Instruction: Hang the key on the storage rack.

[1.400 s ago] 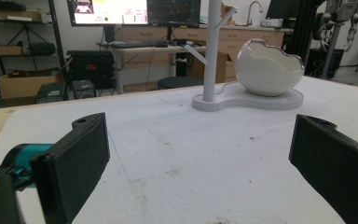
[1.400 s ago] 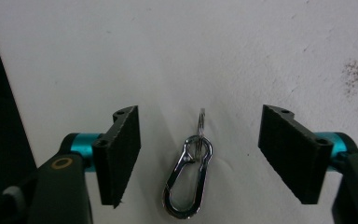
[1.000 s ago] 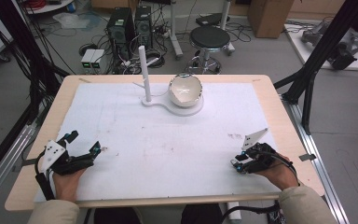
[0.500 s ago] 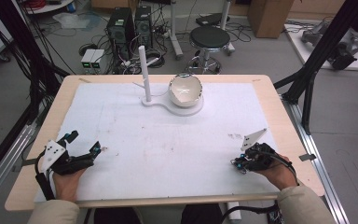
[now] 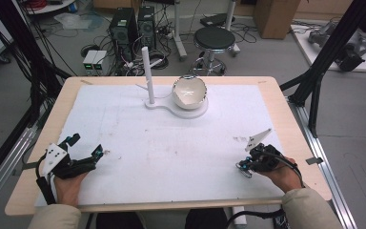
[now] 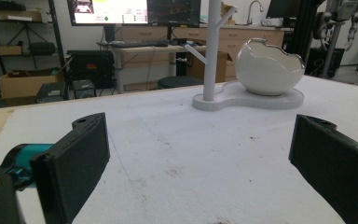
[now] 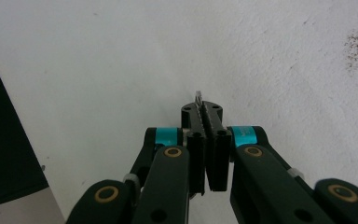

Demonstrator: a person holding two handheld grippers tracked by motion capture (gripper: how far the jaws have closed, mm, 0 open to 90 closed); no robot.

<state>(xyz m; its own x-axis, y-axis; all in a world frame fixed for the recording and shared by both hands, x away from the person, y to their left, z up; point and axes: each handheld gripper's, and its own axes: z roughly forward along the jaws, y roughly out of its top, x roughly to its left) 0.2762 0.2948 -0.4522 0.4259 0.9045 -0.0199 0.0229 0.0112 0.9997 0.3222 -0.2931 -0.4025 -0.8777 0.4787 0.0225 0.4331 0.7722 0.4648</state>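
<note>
A white stand (image 5: 158,104) sits at the far middle of the table, with a thin upright post (image 5: 146,71) and an egg-shaped white bowl (image 5: 189,91) on its flat base. In the left gripper view the post (image 6: 212,46) and the bowl (image 6: 268,67) lie ahead, well beyond the jaws. My left gripper (image 5: 86,145) rests near the front left, open and holding nothing (image 6: 200,158). My right gripper (image 5: 242,169) lies at the front right, tilted down at the sheet. Its jaws (image 7: 203,109) are shut, and a tiny silvery piece (image 7: 197,96) pokes out at their tips.
A white foam sheet (image 5: 171,143) covers most of the wooden table (image 5: 286,114). Small dark specks (image 5: 240,139) mark the sheet near my right gripper. Behind the table are a stool (image 5: 214,38), computer towers (image 5: 133,24) and black frame legs (image 5: 314,90).
</note>
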